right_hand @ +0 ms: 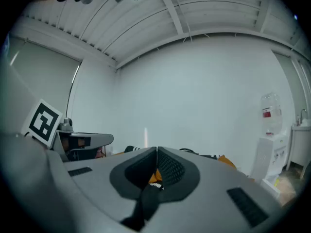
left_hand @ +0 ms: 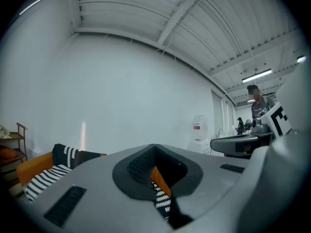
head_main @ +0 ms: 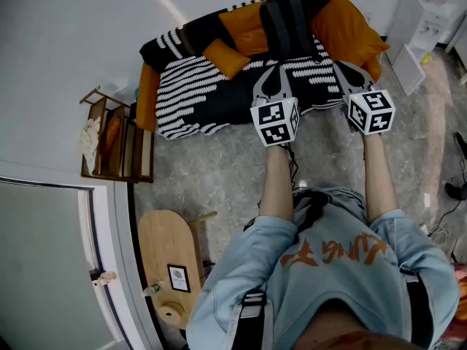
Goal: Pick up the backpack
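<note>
In the head view a dark grey backpack (head_main: 286, 19) stands upright against the back of an orange sofa (head_main: 349, 26). A black-and-white striped blanket (head_main: 211, 93) covers the seat. My left gripper (head_main: 279, 67) hangs over the seat's front edge just short of the backpack, jaws shut and empty. To its right, my right gripper (head_main: 338, 66) is level with it, also shut on nothing, beside the backpack's right lower corner. In the left gripper view the left gripper (left_hand: 154, 147) points level at the white wall, with the blanket showing below. The right gripper (right_hand: 156, 151) does the same in the right gripper view.
A wooden shelf unit (head_main: 117, 141) stands left of the sofa. A round-ended wooden board (head_main: 169, 262) lies on the stone floor by the door frame. White cabinets (head_main: 417, 29) stand at the far right. A water dispenser (left_hand: 198, 129) and a distant person (left_hand: 257, 105) show past the sofa.
</note>
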Available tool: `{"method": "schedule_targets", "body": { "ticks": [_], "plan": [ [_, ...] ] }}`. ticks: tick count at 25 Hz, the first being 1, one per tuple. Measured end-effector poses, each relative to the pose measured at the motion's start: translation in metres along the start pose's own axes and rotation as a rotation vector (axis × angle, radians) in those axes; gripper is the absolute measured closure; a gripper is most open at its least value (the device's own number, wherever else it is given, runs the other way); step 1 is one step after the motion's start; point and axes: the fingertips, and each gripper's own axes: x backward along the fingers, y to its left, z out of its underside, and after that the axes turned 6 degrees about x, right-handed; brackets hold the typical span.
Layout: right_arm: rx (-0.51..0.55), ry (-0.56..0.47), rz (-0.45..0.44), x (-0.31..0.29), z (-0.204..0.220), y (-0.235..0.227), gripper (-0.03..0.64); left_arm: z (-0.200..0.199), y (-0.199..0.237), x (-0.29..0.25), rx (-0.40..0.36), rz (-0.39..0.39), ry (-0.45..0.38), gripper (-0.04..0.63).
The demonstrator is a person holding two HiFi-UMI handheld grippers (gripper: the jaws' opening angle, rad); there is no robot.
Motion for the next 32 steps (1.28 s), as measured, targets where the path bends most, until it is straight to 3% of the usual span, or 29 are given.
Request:
{"method": "schedule_targets", "body": {
  "ticks": [9, 18, 28, 32],
  "plan": [
    [0.033, 0.014, -0.007, -0.002, -0.003, 0.0, 0.589, 0.002, 0.004, -0.004, 0.041, -0.002, -0.005, 0.574],
    [0.006, 0.011, 0.047, 0.003, -0.004, -0.023, 0.589, 0.006, 0.014, -0.006, 0.098, -0.006, -0.02, 0.574],
    [0.067, 0.011, 0.011, -0.018, -0.016, -0.039, 0.588, 0.001, 0.034, -0.025, 0.161, -0.05, -0.071, 0.574],
    [0.047, 0.014, -0.015, -0.044, -0.008, -0.049, 0.588, 0.0, 0.046, -0.042, 0.159, -0.078, -0.08, 0.574]
  ]
}}
